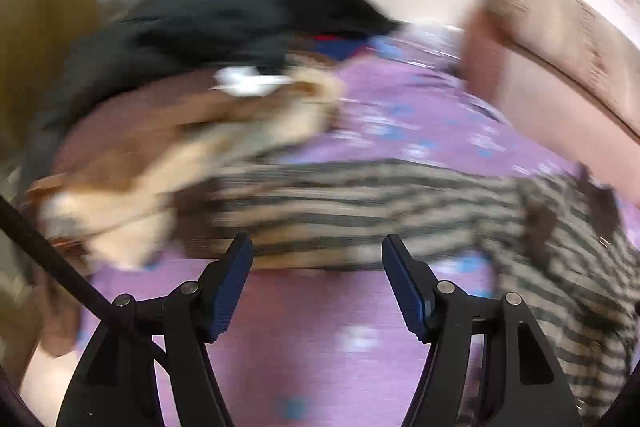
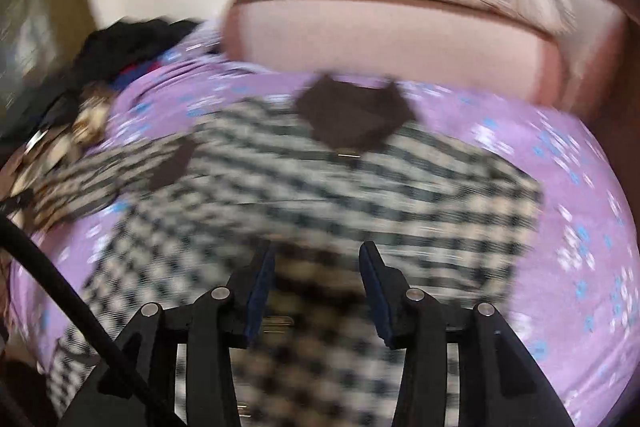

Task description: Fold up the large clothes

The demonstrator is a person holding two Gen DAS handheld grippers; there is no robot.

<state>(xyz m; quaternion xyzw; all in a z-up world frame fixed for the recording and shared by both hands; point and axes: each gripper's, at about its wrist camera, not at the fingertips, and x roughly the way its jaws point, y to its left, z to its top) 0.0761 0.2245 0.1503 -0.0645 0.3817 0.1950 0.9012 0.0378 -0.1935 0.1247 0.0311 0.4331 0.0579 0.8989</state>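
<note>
A black-and-cream checked coat (image 2: 320, 195) with a dark brown collar (image 2: 354, 115) lies spread on a purple flowered bedsheet (image 2: 568, 187). It also shows in the left wrist view (image 1: 360, 211), with one part running off to the right. My right gripper (image 2: 317, 259) is open and empty, close over the coat's lower part. My left gripper (image 1: 317, 251) is open and empty above the sheet, just short of the coat's near edge. Both views are blurred by motion.
A pile of other clothes lies at the bed's left: dark garments (image 1: 208, 23) and a tan and cream one (image 1: 168, 155). A pink padded headboard (image 2: 392, 39) stands behind the bed. A black cable (image 2: 60, 279) crosses the lower left of each view.
</note>
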